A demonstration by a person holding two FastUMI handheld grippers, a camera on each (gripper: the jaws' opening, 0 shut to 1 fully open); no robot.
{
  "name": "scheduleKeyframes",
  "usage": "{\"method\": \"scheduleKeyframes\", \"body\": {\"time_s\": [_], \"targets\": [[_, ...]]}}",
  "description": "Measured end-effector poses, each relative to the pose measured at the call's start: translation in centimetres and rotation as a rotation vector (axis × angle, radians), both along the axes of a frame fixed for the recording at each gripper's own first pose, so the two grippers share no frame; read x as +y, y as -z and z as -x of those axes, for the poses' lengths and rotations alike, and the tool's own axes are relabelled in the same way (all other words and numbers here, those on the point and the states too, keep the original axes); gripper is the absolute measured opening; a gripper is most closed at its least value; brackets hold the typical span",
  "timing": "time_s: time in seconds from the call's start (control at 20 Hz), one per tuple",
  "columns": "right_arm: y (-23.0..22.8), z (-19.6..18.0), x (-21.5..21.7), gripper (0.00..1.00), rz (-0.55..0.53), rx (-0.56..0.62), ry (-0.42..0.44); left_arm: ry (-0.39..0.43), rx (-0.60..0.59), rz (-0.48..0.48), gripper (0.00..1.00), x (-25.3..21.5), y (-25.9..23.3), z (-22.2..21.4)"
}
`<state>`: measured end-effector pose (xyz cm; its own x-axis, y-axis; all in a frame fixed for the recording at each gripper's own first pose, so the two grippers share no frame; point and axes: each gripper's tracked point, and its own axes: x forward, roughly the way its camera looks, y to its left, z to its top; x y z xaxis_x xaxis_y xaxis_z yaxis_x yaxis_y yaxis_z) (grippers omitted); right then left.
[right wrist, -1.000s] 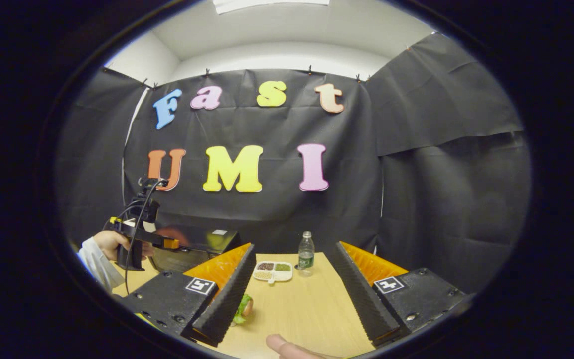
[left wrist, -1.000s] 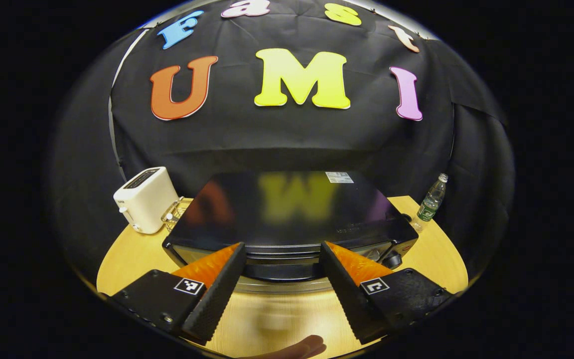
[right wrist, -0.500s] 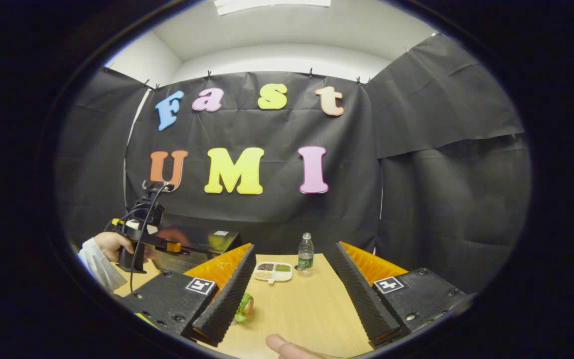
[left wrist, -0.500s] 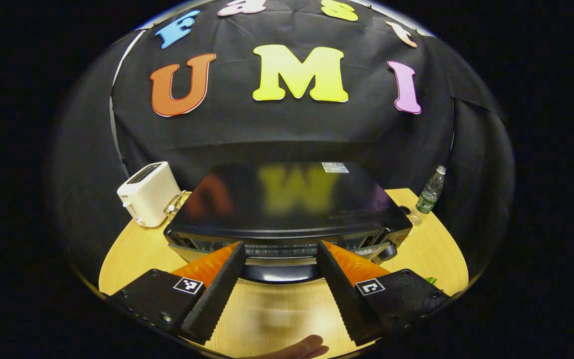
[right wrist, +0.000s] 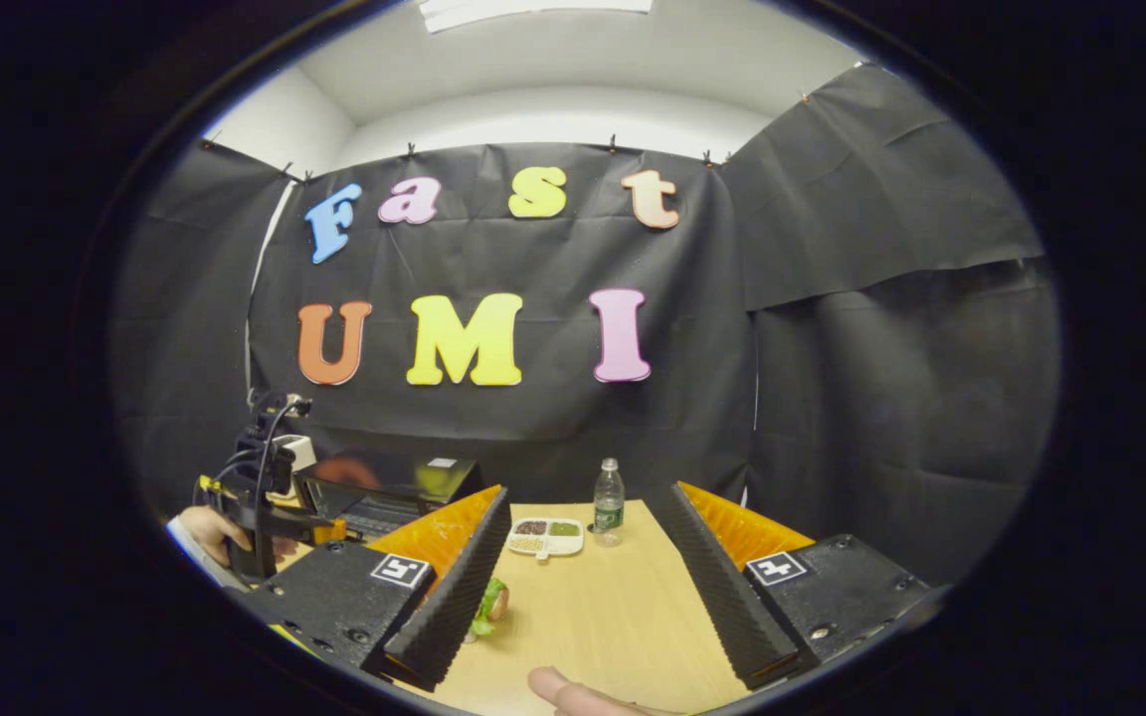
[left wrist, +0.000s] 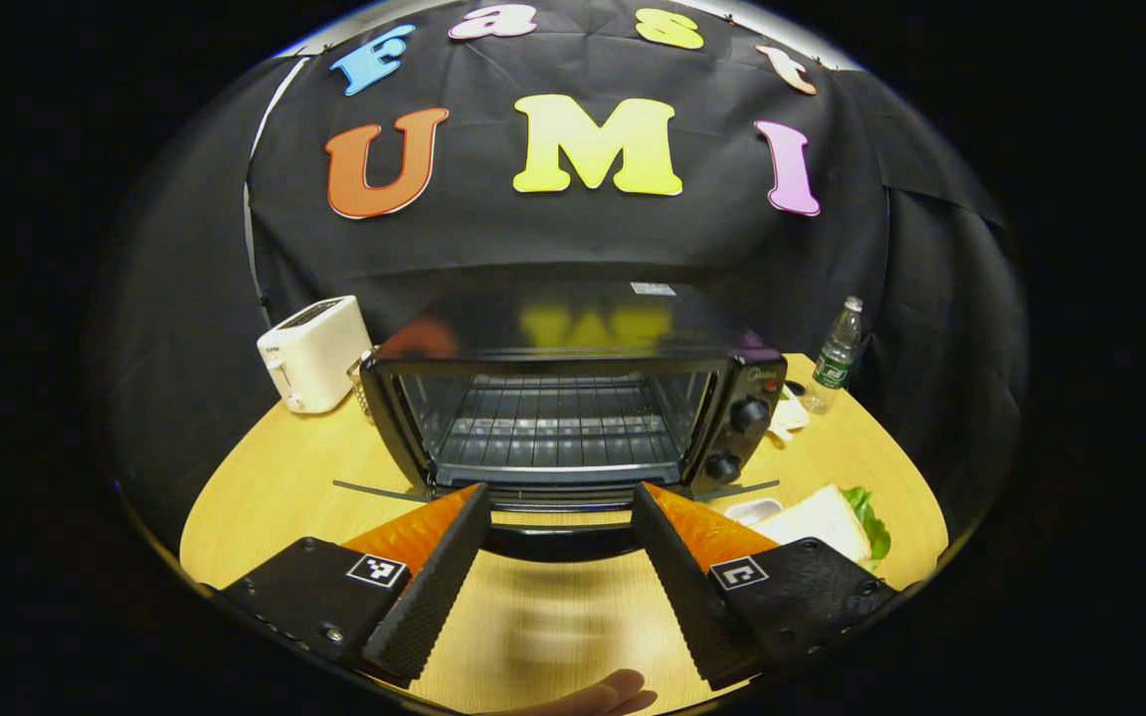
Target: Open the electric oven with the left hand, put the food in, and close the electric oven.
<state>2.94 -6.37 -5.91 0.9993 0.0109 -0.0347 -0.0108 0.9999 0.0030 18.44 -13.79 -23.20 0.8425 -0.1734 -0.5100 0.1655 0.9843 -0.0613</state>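
Between the fingers of the left gripper (left wrist: 558,532) lay the dark handle (left wrist: 561,542) of the oven door, both inner faces seeming to press on it, though the contact itself was hard to make out. Beyond the handle the glass door (left wrist: 553,495) hung down almost flat, and the electric oven (left wrist: 573,398) stood open on the wooden table (left wrist: 265,487), its wire rack (left wrist: 558,433) bare and two knobs (left wrist: 737,438) on its right panel. A white toaster (left wrist: 312,353) sat to the oven's left, a water bottle (left wrist: 835,355) to its right, and the sandwich (left wrist: 827,517) with green lettuce lay near the right finger.

In the right gripper view, the right gripper (right wrist: 583,587) was spread wide with nothing between its fingers, hanging over the table. The sandwich (right wrist: 486,607) peeked out beside its left finger; farther off sat a divided dish (right wrist: 545,537) and the bottle (right wrist: 609,502).
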Motion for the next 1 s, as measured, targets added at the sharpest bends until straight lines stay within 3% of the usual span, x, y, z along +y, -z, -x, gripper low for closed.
{"method": "scheduleKeyframes", "body": {"time_s": [0.25, 0.3, 0.35, 0.65, 0.7, 0.9, 0.95, 1.0], "targets": [[0.3, 0.9, -0.1, 0.90, -0.003, 0.004, 0.009, 0.002, 0.007, -0.006, 0.95, 0.1, 3.6, 3.5], [0.2, 1.0, -0.2, 1.00, -0.006, 0.002, 0.011, 0.001, 0.011, -0.004, 0.96, 0.1, 4.3, 3.9], [0.2, 1.2, 0.0, 0.90, -0.006, 0.001, 0.011, 0.000, 0.020, -0.002, 0.95, 0.2, 5.1, 4.5], [-0.1, 1.7, 0.9, 0.90, -0.015, -0.002, 0.000, 0.009, 0.098, 0.008, 0.94, 0.2, 10.0, 6.0], [0.0, 1.7, 1.0, 1.00, -0.014, 0.004, -0.002, 0.004, 0.118, 0.015, 0.93, 0.2, 10.8, 6.1], [-0.2, 1.3, 0.8, 1.00, 0.015, 0.003, 0.014, 0.010, 0.073, 0.021, 0.93, 0.1, 9.8, 6.3], [-0.2, 1.3, 0.8, 0.90, 0.018, 0.005, 0.015, 0.006, 0.079, 0.028, 0.93, 0.1, 9.6, 6.7], [-0.3, 1.1, 0.9, 0.90, 0.020, 0.008, 0.014, -0.002, 0.084, 0.035, 0.93, 0.2, 9.3, 7.0]]}}
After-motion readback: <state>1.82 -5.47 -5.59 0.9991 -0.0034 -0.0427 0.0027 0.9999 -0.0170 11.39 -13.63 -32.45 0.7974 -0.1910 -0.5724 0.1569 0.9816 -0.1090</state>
